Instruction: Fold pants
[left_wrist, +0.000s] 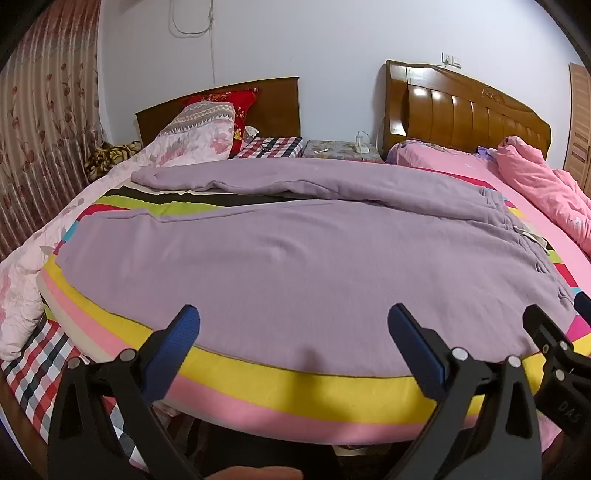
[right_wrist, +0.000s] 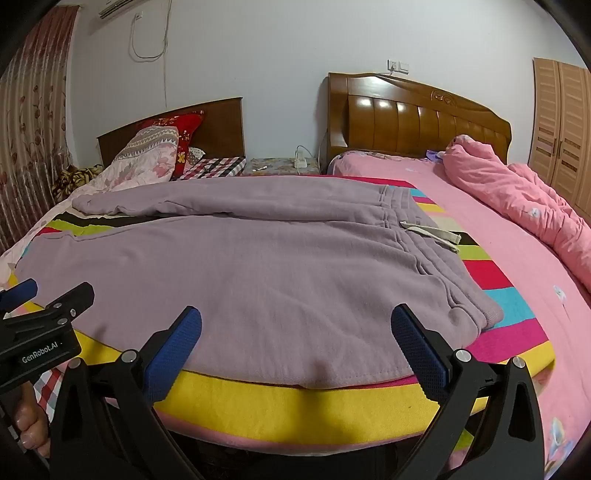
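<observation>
The striped mattress pad (left_wrist: 295, 384) was the largest surface ahead of both tongs, its yellow and pink front edge running just under their tips. Spread over it lay the lilac sweatpants (left_wrist: 295, 258), legs reaching away to the left of the left gripper (left_wrist: 293, 325) and waistband off to the right, where the beige drawstring (right_wrist: 432, 234) trailed onto the stripes. The near leg lay flat; the far leg sat beyond it, slightly rumpled, with a dark strip of pad showing between them.

The left gripper stood wide open, holding nothing, its blue pads poised just above the near side seam of the pants. The right gripper (right_wrist: 295, 325) was likewise spread wide and empty, hovering at the hem-side edge of the same leg near the hip.

The likely trouble: thick fleece may be pinched as one layer only, so the under-layer stays behind and the fold drags crooked. A bite taken too low could also catch the pad's edge with the cloth. Lifting the two sides unevenly would skew the legs.

Room seemed fair: open striped pad to the right of the waistband, the pink sheet (right_wrist: 480, 206) beyond it, and the floral quilt (left_wrist: 22, 288) crowding the left margin, which could snag the cuffs.
</observation>
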